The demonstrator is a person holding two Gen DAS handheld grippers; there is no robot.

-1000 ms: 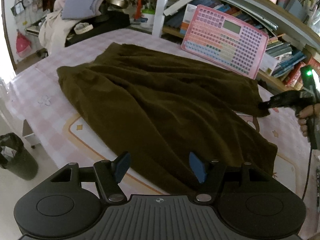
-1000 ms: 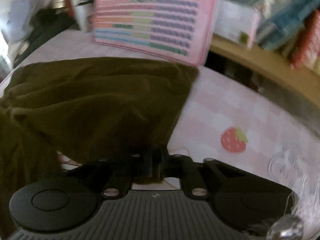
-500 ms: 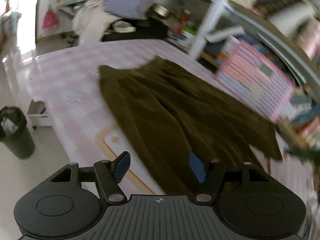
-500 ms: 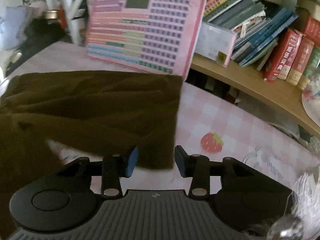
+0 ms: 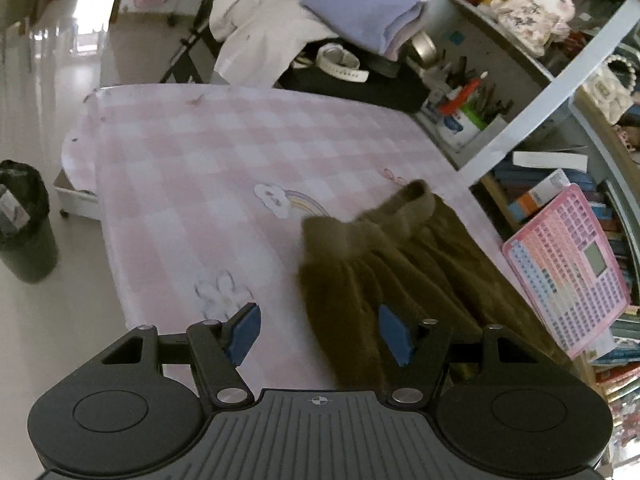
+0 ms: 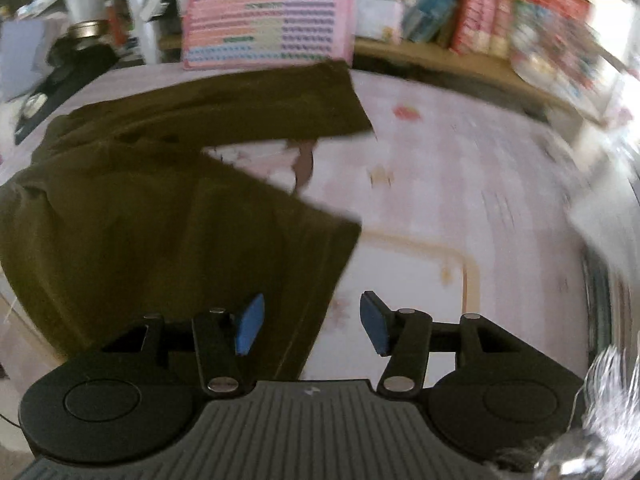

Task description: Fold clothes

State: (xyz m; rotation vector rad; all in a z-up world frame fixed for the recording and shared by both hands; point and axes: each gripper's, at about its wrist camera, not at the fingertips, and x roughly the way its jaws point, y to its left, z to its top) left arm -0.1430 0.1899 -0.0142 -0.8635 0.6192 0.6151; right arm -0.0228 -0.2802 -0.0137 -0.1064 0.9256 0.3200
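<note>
Both grippers, left gripper (image 5: 320, 334) and right gripper (image 6: 310, 324), now gape wide and empty; the right has just released the brown trousers (image 6: 160, 208), which lie spread on the counter (image 5: 180, 168) near the pink keyboard toy (image 6: 268, 16), ready for folding.

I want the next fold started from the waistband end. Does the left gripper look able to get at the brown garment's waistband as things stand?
Probably yes. The left gripper is open and empty, the waistband lies ahead of it on the checked tablecloth, and nothing stands between them.
</note>
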